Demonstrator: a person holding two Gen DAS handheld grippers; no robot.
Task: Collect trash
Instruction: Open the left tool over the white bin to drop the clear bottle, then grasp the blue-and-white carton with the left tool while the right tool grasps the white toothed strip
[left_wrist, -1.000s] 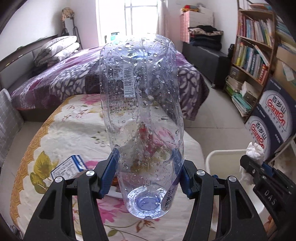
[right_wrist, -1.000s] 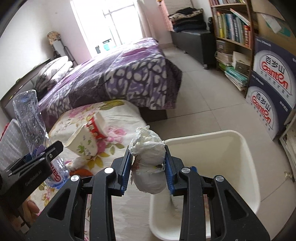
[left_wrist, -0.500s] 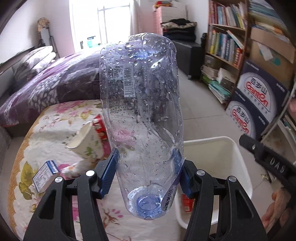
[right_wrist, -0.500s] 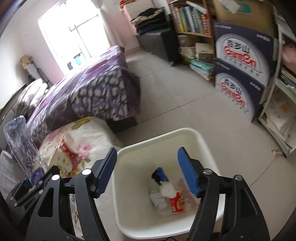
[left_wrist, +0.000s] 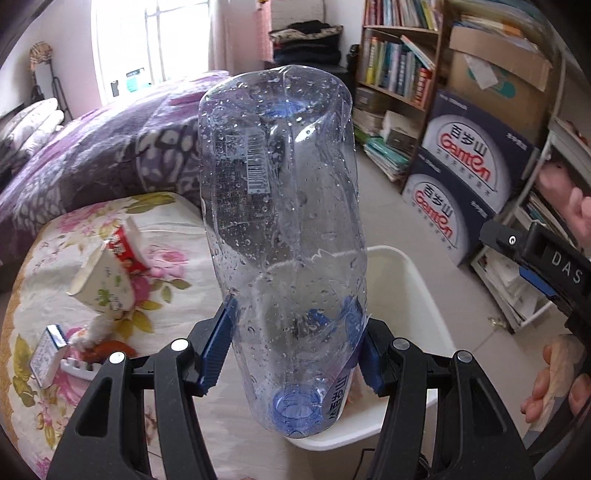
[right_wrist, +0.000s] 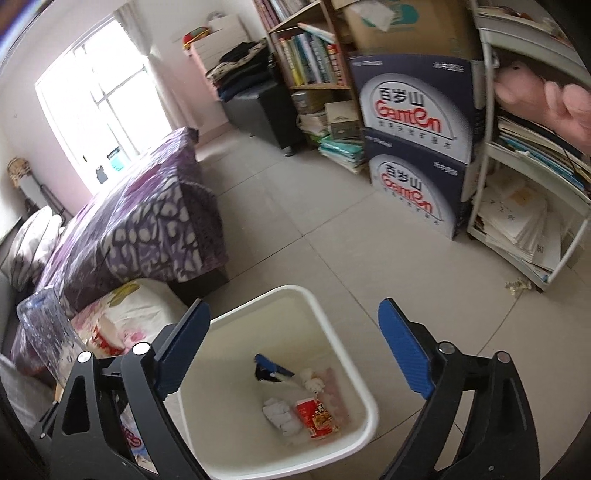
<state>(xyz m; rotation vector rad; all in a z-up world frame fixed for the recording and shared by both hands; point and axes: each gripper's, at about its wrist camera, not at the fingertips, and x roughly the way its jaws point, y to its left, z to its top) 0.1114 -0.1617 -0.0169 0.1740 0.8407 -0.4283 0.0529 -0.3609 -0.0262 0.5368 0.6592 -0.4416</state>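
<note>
Holding a crumpled plastic bottle (left_wrist: 284, 236) clenched neck-down in our left tongs (left_wrist: 295, 354), just over the white bin (right_wrist: 364, 402); right tongs (right_wrist: 291, 350) spread, empty. Bin has some trash already; paper cup (left_wrist: 105, 282) and small box (left_wrist: 44, 356) remain on the floral table (left_wrist: 173, 221).

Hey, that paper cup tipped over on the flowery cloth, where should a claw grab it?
Grip the paper cup across its side walls near the open rim, coming from above: it lies tipped with the mouth toward the upper left, so the walls are exposed.
</note>
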